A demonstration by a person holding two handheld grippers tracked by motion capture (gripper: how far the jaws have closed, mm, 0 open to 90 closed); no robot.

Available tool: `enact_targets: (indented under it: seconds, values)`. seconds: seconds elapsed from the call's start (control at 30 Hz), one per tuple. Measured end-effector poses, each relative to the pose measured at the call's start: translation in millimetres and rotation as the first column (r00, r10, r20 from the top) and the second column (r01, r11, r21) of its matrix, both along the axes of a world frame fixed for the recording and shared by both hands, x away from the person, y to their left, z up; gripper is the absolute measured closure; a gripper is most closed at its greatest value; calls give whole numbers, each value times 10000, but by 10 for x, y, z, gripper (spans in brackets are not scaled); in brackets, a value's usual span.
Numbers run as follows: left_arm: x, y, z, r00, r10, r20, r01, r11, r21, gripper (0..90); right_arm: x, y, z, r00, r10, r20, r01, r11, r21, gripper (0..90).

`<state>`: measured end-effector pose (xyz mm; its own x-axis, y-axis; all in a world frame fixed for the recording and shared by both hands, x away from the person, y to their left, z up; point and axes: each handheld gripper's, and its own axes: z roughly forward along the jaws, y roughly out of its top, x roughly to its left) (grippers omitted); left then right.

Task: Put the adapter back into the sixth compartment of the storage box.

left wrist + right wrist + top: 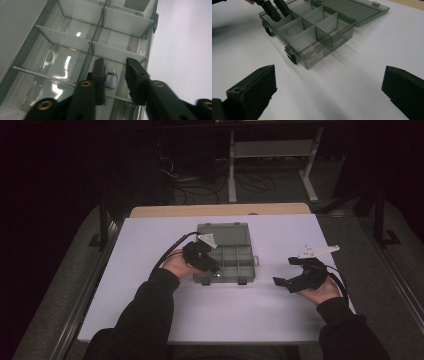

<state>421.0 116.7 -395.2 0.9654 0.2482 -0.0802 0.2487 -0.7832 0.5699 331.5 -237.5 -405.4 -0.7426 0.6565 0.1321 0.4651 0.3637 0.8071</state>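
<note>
The left gripper point(113, 75) dips into a near corner cell of the open box point(227, 251), jaws slightly parted around a small block point(111, 80) without pressing it, while the right gripper point(290, 272) rests wide open on the table point(150, 245).

The box point(227, 260) sits mid-table point(150, 310), lid point(223, 234) laid flat behind it. The left gripper point(214, 268) hangs over the box's near left compartment, and a small part point(111, 80) lies in there, between the jaws. The right gripper point(282, 283) is out to the right of the box, well apart, over bare table. Dividers point(312, 21) split the box into compartments.
</note>
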Motion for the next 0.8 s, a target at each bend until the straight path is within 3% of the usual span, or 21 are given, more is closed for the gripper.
enact_targets:
  seconds: [0.1,0.13,0.23,0.27,0.4,0.8]
  values:
    - [0,0,0,10000,0,0,0,10000,0,659,0,1,0,10000,5,-6,-5,10000,-8,0]
    - [-9,28,35,9999,136,-1,-136,9997,-193,578,-1,1,0,10000,4,-6,-4,10000,-10,0]
    - [-9,28,35,9999,136,-1,-136,9997,-193,552,-1,1,0,10000,5,-6,-5,10000,-6,0]
    - [-34,40,80,9999,144,67,-141,9987,-483,490,1,2,-2,10000,9,-11,-9,10000,-15,0]
    - [-54,55,123,9999,68,94,-62,9978,-653,401,-1,4,-1,10000,3,-19,-3,10000,-13,0]
    - [-99,156,241,9994,302,177,-281,9937,-1089,231,-2,10,-5,10000,31,-70,-31,10000,-38,0]
